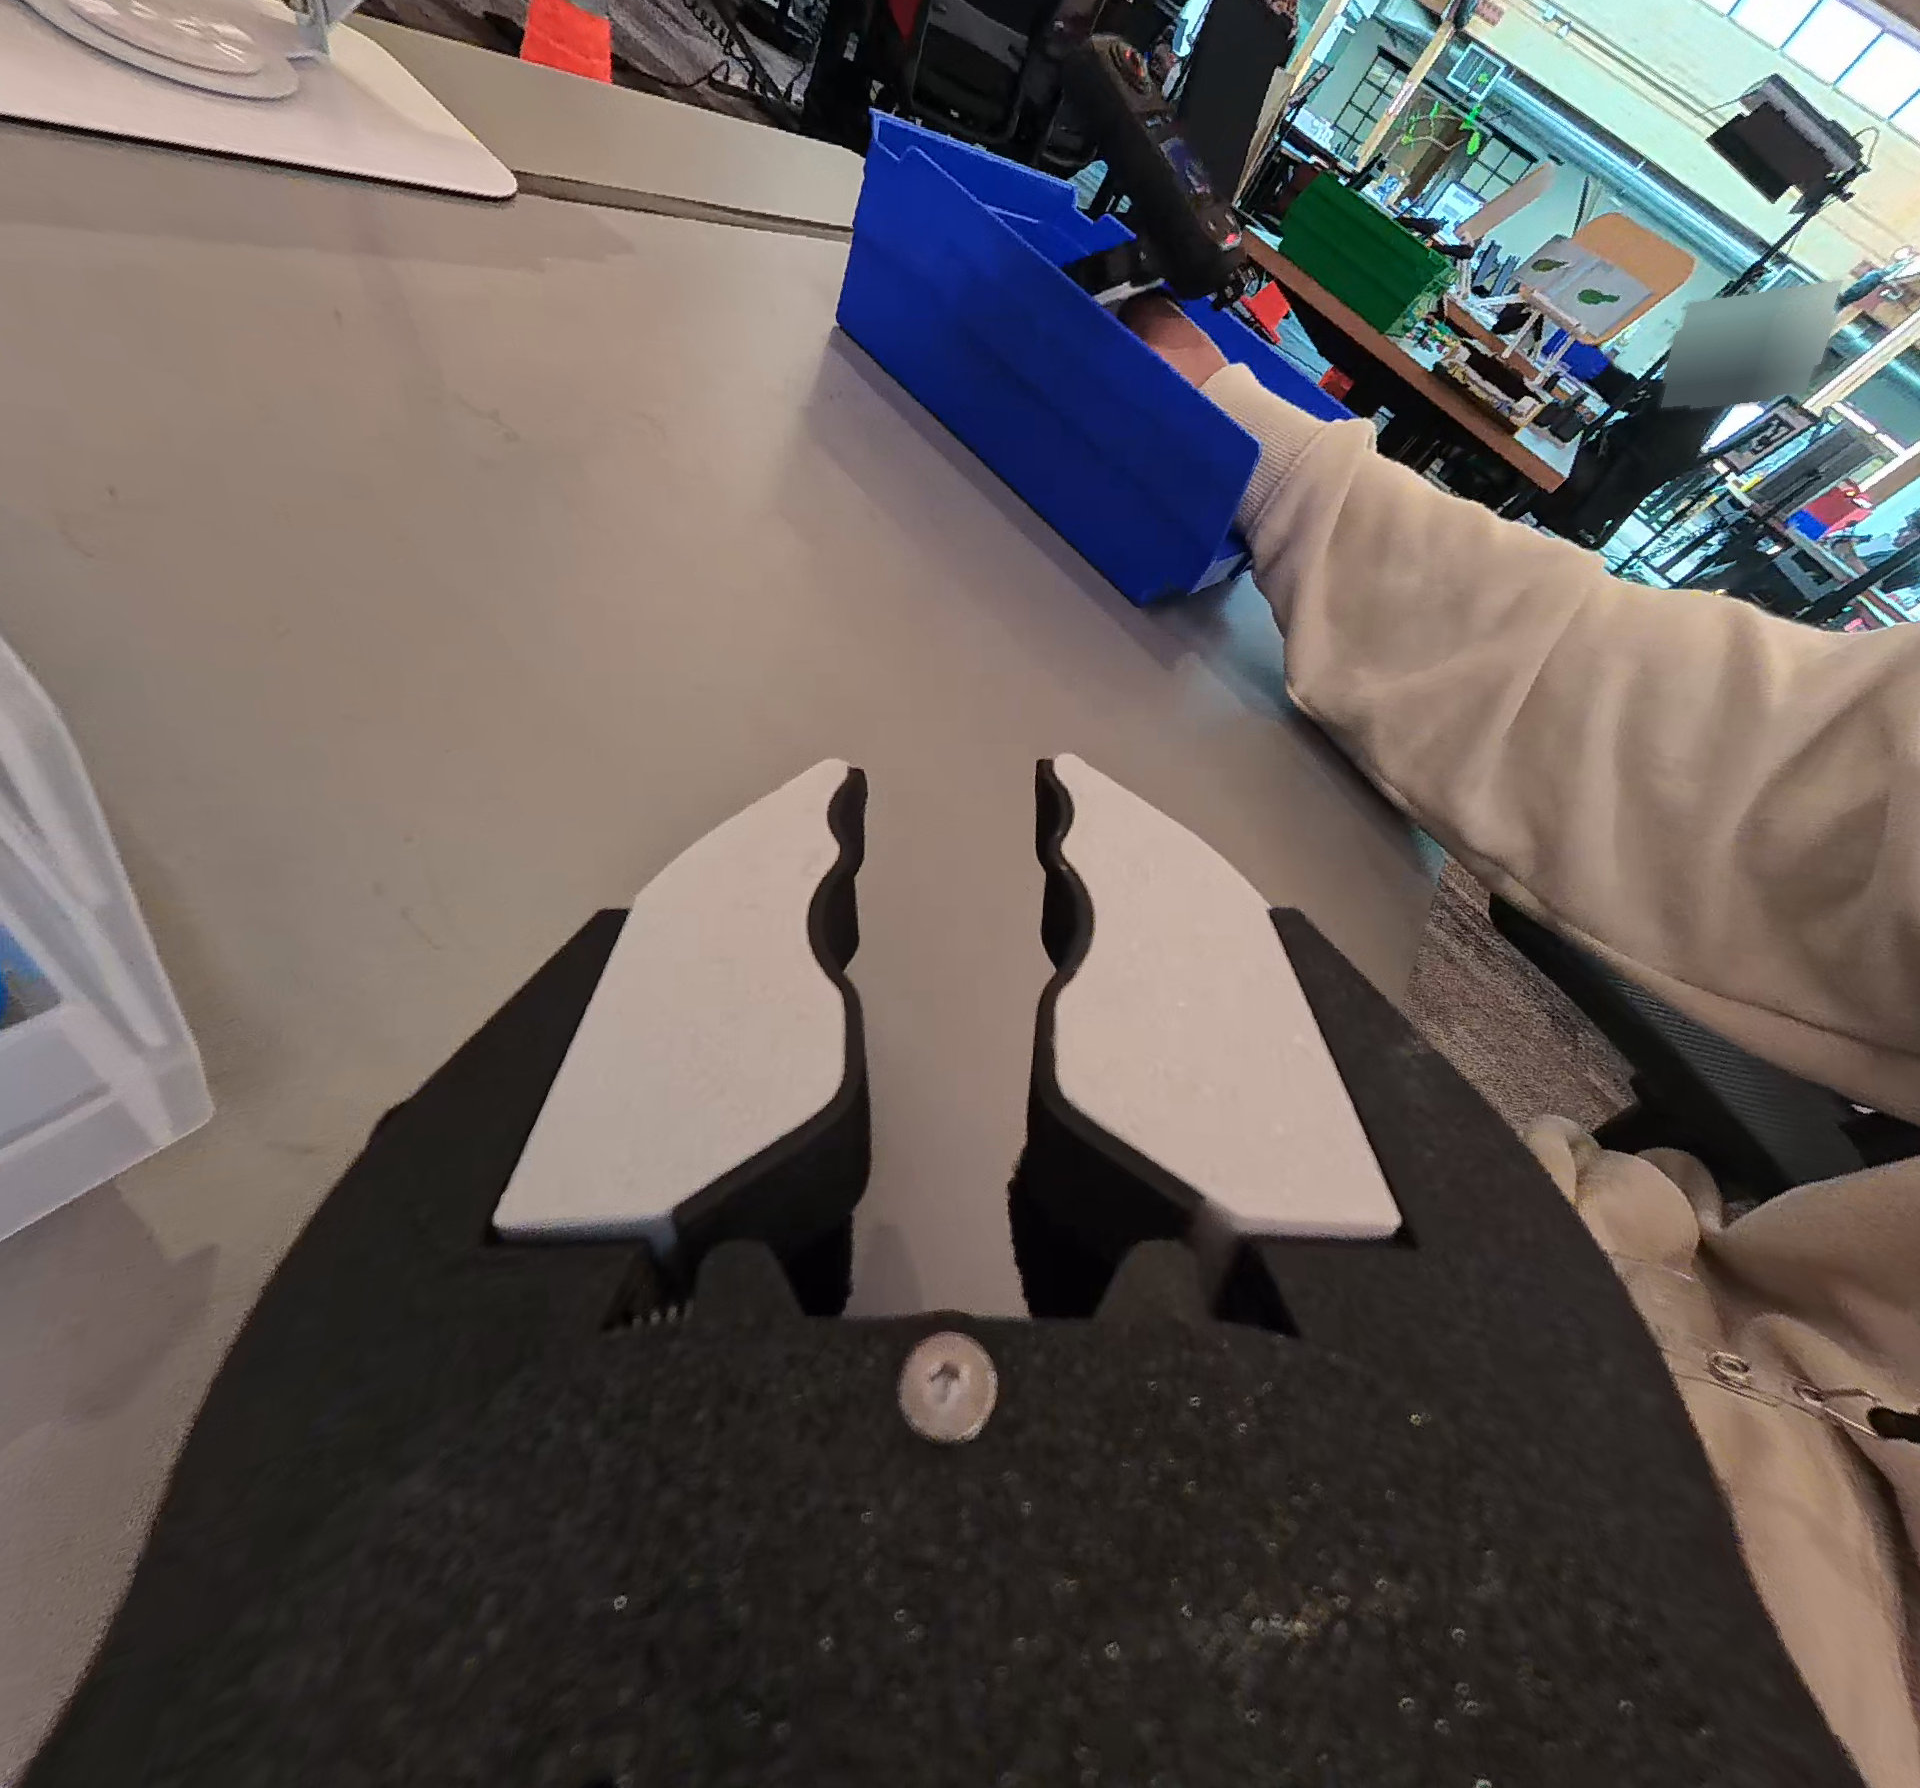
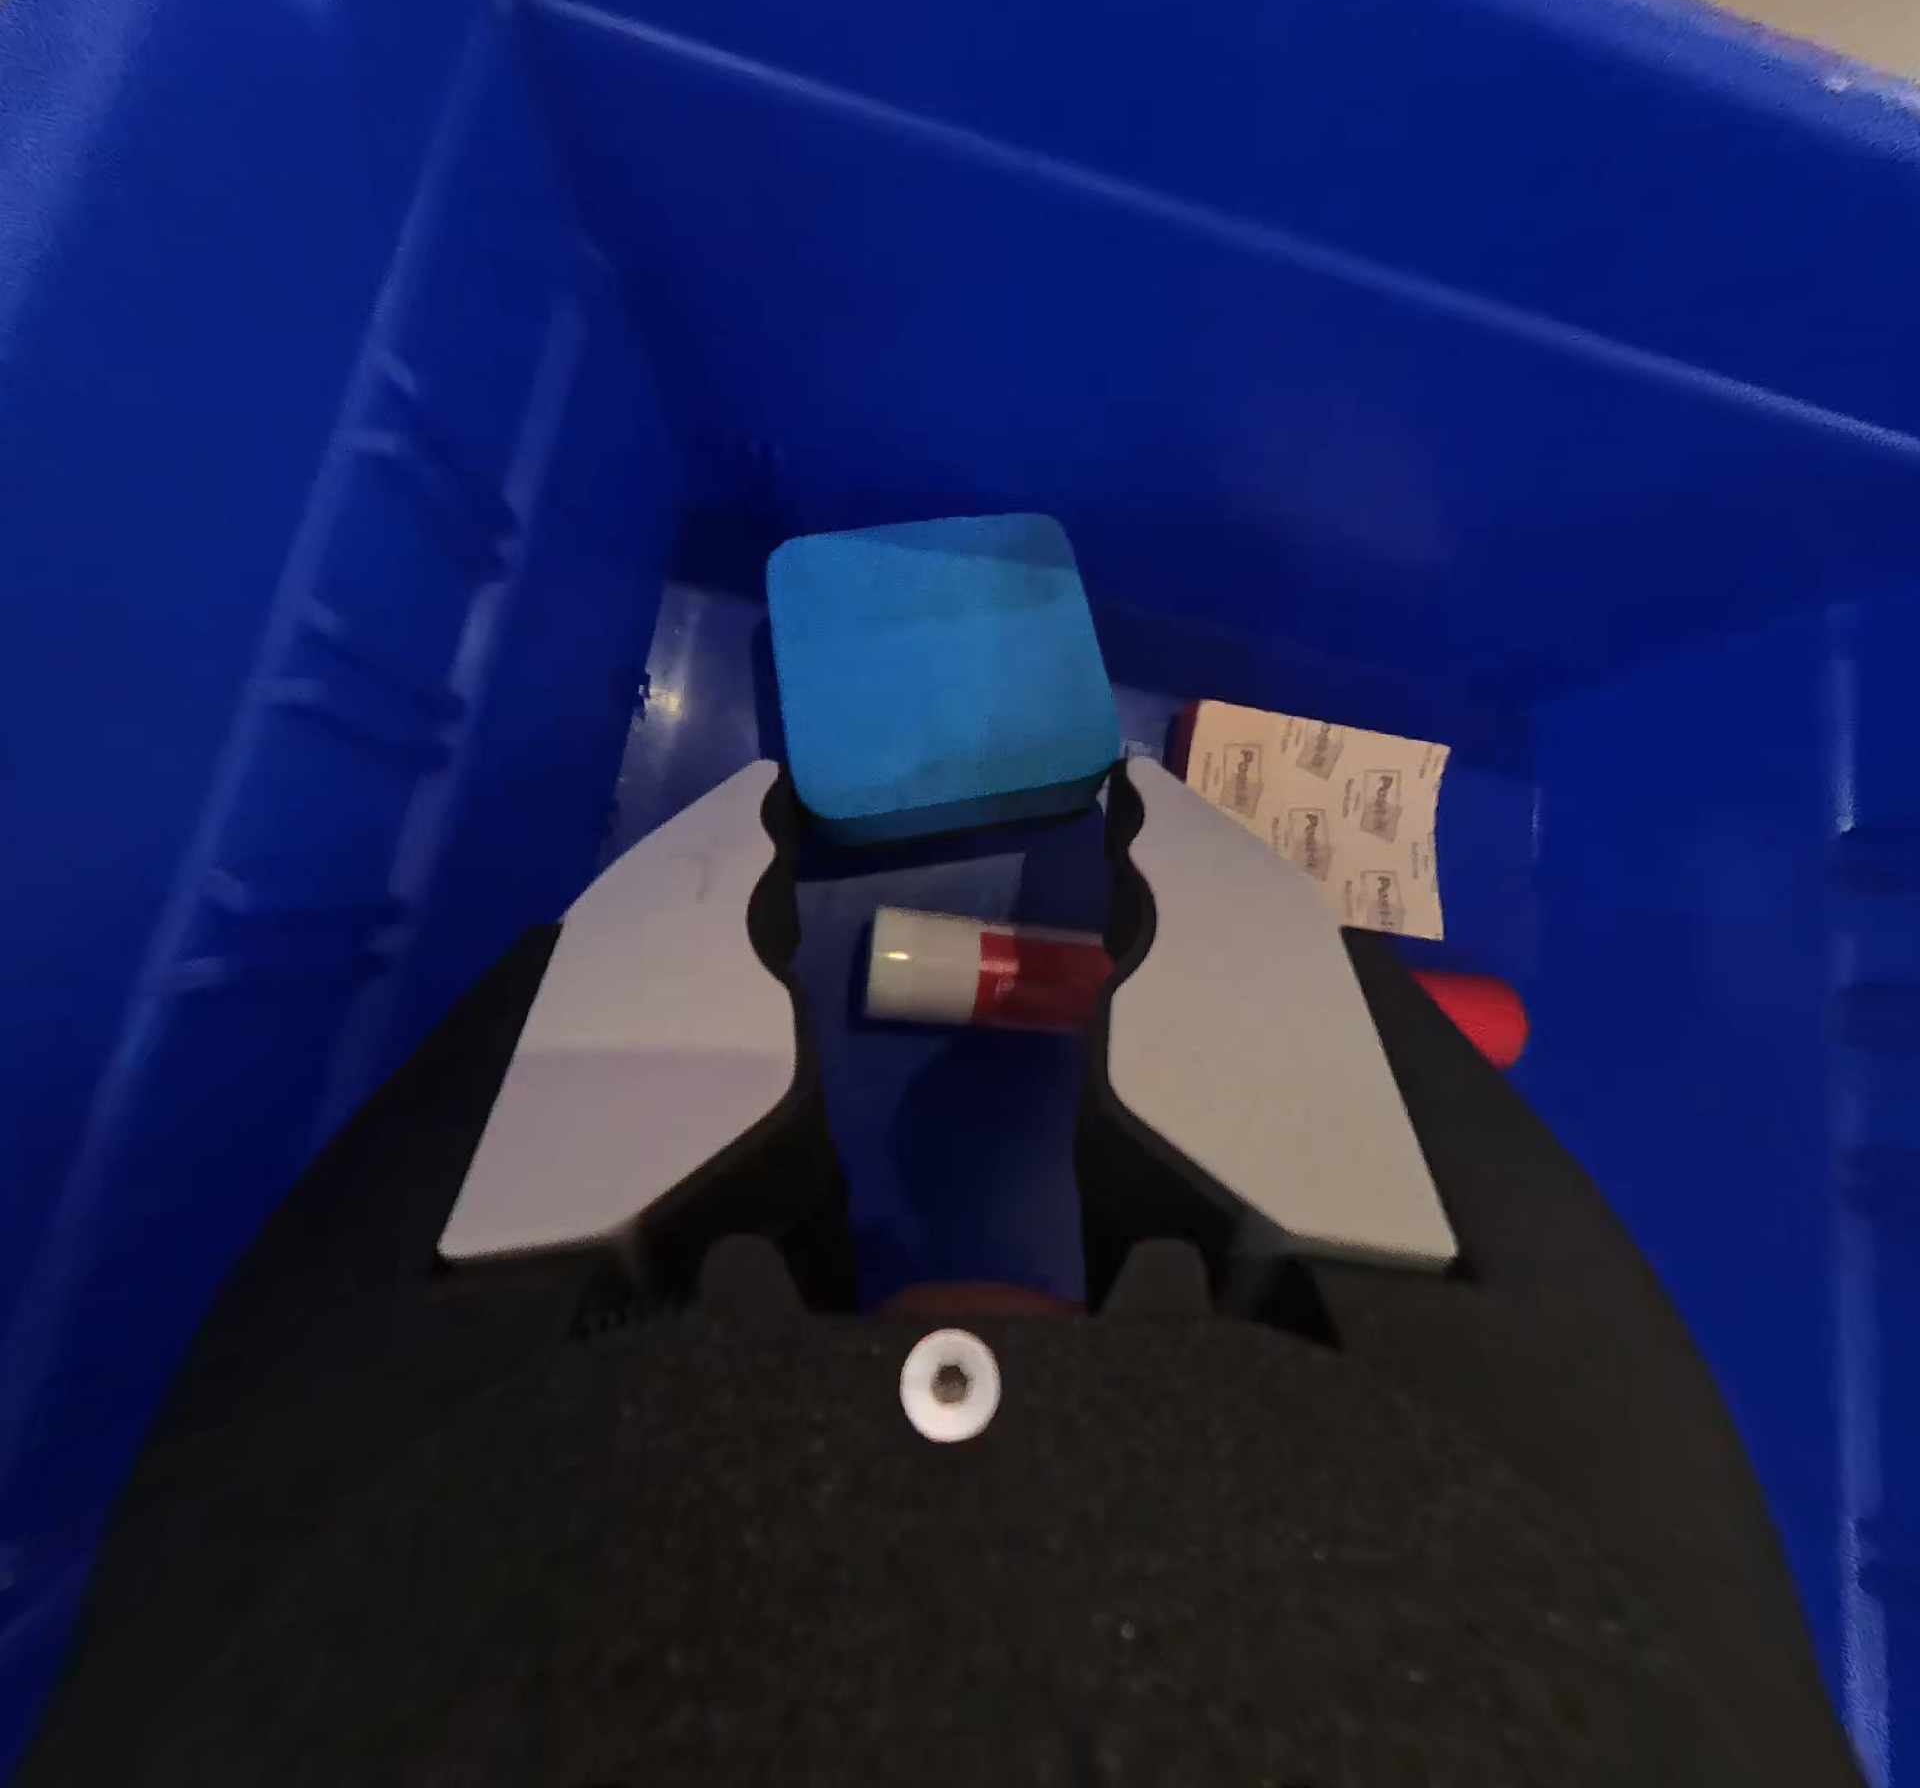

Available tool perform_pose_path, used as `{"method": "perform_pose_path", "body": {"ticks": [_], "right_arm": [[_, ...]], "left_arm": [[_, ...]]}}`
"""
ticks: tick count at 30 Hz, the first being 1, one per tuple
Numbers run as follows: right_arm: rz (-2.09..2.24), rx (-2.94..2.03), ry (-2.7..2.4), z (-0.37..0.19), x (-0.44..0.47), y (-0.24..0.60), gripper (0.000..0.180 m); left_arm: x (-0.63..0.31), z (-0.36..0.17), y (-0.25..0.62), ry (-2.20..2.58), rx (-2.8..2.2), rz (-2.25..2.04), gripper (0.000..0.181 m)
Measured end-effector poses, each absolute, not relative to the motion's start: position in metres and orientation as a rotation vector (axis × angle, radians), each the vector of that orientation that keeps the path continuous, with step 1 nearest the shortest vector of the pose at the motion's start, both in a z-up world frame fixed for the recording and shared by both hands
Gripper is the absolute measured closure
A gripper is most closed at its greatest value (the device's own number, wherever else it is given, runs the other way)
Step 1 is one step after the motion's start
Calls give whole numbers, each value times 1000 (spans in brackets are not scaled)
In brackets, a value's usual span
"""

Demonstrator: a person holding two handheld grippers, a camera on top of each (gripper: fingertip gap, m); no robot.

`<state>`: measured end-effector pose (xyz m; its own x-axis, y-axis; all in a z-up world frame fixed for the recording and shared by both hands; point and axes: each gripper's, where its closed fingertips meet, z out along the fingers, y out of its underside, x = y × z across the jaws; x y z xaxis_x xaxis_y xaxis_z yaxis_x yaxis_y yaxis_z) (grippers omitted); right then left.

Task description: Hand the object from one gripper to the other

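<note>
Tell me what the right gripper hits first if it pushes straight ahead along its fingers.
Most likely the light blue foam block: it sits right at the tips of the open right gripper, inside the blue bin. Whether they already touch is unclear.

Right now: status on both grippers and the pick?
Left gripper open, empty, over table. Right gripper open inside blue bin, tips flanking blue block. Red-and-white tube lies underneath.
</note>
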<state>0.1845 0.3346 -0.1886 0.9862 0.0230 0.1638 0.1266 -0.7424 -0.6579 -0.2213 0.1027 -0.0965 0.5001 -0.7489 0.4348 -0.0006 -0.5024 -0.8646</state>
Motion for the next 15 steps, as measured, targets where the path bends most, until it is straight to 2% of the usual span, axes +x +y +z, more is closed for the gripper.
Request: {"method": "perform_pose_path", "body": {"ticks": [6, 10, 14, 15], "right_arm": [[-131, -2360, -95, -175, 185, 332, 111], [-26, -2136, -125, -104, 164, 309, 111], [189, -1728, -118, -13, 104, 240, 125], [195, -1657, -144, 2, 88, 220, 121]], "left_arm": [[-218, -98, 102, 641, -1876, -1073, 150], [-219, -97, 101, 642, -1876, -1053, 150], [-220, -95, 104, 644, -1862, -1020, 150], [-220, -96, 103, 651, -1863, -1010, 149]]}}
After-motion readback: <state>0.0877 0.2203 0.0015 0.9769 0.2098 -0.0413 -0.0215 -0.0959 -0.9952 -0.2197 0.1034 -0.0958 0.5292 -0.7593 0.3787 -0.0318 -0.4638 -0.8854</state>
